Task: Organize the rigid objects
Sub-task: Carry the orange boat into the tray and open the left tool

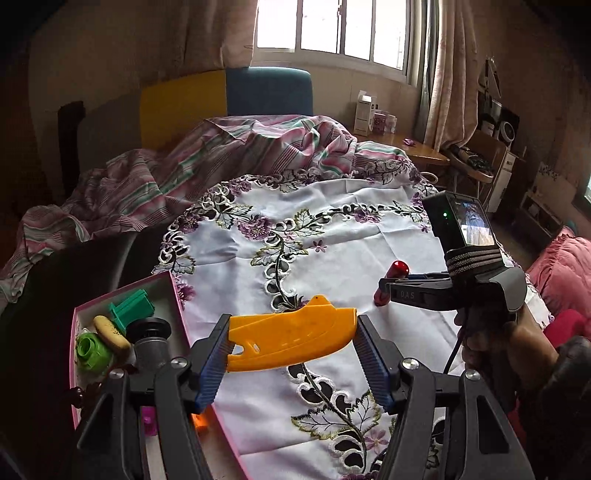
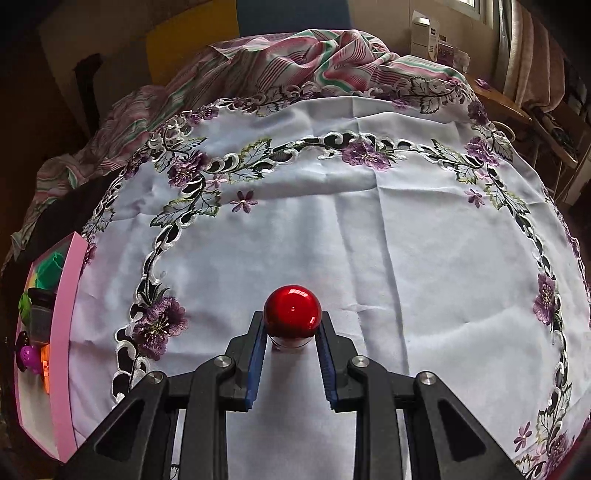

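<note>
Work surface is a white tablecloth (image 2: 369,240) with embroidered purple flowers and cut-out leaf borders, spread over a table in a bedroom. Nearest in the left wrist view, the left gripper (image 1: 291,341) clamps a flat orange plastic piece (image 1: 288,334) crosswise between its blue pads (image 1: 212,363), held above the cloth with its ends against both pads. Just to its left sits a pink box (image 1: 173,291) at the table's left edge, holding a green ring (image 1: 92,350), a yellow oblong piece (image 1: 110,330), a green ribbed block (image 1: 133,306) and a dark cylinder (image 1: 149,334); smaller purple and orange items lie lower in the box, partly hidden by the gripper. Further right, the right gripper (image 1: 384,286) is closed on a red object (image 1: 395,277); in the right wrist view this reads as a glossy red ball-topped piece (image 2: 292,312) pinched between both fingers, its lower part hidden. Beyond the cloth lies a rumpled striped sheet (image 1: 221,155), then a window (image 1: 332,29) with curtains.
</note>
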The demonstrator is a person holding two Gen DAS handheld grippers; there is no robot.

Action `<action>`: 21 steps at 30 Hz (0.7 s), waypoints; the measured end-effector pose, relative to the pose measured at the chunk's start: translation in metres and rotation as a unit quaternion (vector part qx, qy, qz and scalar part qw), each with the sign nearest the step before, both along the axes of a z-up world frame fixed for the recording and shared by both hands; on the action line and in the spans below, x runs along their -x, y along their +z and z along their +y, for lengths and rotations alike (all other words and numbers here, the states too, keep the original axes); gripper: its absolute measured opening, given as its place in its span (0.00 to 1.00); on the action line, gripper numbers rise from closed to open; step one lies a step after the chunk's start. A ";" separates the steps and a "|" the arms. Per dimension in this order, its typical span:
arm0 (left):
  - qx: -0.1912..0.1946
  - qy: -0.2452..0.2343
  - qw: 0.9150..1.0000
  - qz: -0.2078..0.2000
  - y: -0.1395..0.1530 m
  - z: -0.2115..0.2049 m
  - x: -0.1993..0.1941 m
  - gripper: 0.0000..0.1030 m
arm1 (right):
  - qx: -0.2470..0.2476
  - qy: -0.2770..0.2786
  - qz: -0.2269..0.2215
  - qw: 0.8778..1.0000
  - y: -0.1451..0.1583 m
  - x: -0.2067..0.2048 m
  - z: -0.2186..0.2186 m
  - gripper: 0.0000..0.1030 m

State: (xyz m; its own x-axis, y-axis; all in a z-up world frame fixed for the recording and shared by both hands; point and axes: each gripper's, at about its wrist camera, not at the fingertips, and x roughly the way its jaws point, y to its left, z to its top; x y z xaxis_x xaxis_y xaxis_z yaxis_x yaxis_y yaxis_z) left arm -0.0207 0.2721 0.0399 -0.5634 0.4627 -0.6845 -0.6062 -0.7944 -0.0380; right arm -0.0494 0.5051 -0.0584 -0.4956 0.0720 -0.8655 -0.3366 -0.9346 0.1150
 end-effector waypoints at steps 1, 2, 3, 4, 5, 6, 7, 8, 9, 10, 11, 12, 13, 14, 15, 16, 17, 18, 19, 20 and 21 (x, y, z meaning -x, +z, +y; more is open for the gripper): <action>-0.001 0.001 1.000 0.002 0.001 -0.003 -0.001 0.63 | 0.000 -0.001 0.001 1.000 0.000 0.000 0.000 0.25; -0.002 0.003 1.000 0.002 0.002 -0.005 -0.002 0.63 | 0.000 -0.001 0.001 1.000 0.000 0.000 0.000 0.25; -0.004 0.003 1.000 0.001 0.003 -0.007 -0.002 0.63 | -0.001 -0.001 0.001 1.000 0.000 0.000 -0.001 0.25; -0.006 0.005 1.000 0.000 0.003 -0.010 -0.002 0.63 | -0.004 0.000 0.002 1.000 -0.001 0.000 -0.001 0.25; -0.007 0.006 1.000 0.000 0.003 -0.012 -0.003 0.63 | -0.006 0.001 0.002 1.000 -0.001 0.001 -0.002 0.25; -0.008 0.007 1.000 -0.001 0.003 -0.014 -0.004 0.63 | -0.008 0.001 0.002 1.000 -0.001 0.001 -0.003 0.25; -0.008 0.008 1.000 -0.003 0.003 -0.017 -0.004 0.63 | -0.009 0.001 0.002 1.000 -0.001 0.001 -0.003 0.25; -0.009 0.010 1.000 -0.004 0.003 -0.019 -0.005 0.63 | -0.010 0.001 0.002 1.000 -0.001 0.001 -0.003 0.25; -0.010 0.011 1.000 -0.007 0.003 -0.022 -0.005 0.63 | -0.010 0.001 0.003 1.000 -0.001 0.001 -0.003 0.25; -0.011 0.014 1.000 -0.009 0.002 -0.025 -0.005 0.63 | -0.010 0.001 0.003 1.000 -0.001 0.001 -0.003 0.25; -0.012 0.016 1.000 -0.009 0.002 -0.028 -0.005 0.63 | -0.011 0.002 0.003 1.000 -0.001 0.001 -0.004 0.25; -0.011 0.018 1.000 -0.008 0.002 -0.031 -0.005 0.63 | -0.013 0.002 0.003 1.000 -0.001 0.001 -0.004 0.25; -0.011 0.021 1.000 -0.008 0.001 -0.035 -0.005 0.63 | -0.016 0.003 0.002 1.000 -0.001 0.001 -0.004 0.25; -0.012 0.024 1.000 -0.009 0.001 -0.040 -0.005 0.63 | -0.017 0.004 0.002 1.000 -0.001 0.001 -0.005 0.25; -0.013 0.028 0.999 -0.010 0.001 -0.045 -0.004 0.63 | -0.019 0.005 0.002 1.000 -0.001 0.002 -0.005 0.25; -0.016 0.033 0.999 -0.013 0.001 -0.051 -0.003 0.63 | -0.021 0.006 0.002 1.000 -0.001 0.002 -0.006 0.25; -0.018 0.038 0.999 -0.014 0.000 -0.057 -0.003 0.63 | -0.022 0.006 0.002 1.000 -0.001 0.002 -0.006 0.25; -0.019 0.043 0.999 -0.014 0.000 -0.064 -0.002 0.63 | -0.023 0.007 0.002 1.000 -0.001 0.002 -0.006 0.25; -0.019 0.051 0.998 -0.014 0.000 -0.073 -0.001 0.63 | -0.025 0.007 0.001 1.000 -0.001 0.002 -0.007 0.25; -0.019 0.057 0.998 -0.013 0.000 -0.080 0.000 0.63 | -0.027 0.008 0.001 1.000 -0.001 0.002 -0.007 0.25; -0.019 0.067 0.998 -0.011 0.000 -0.091 0.001 0.63 | -0.029 0.008 0.001 1.000 -0.001 0.002 -0.008 0.25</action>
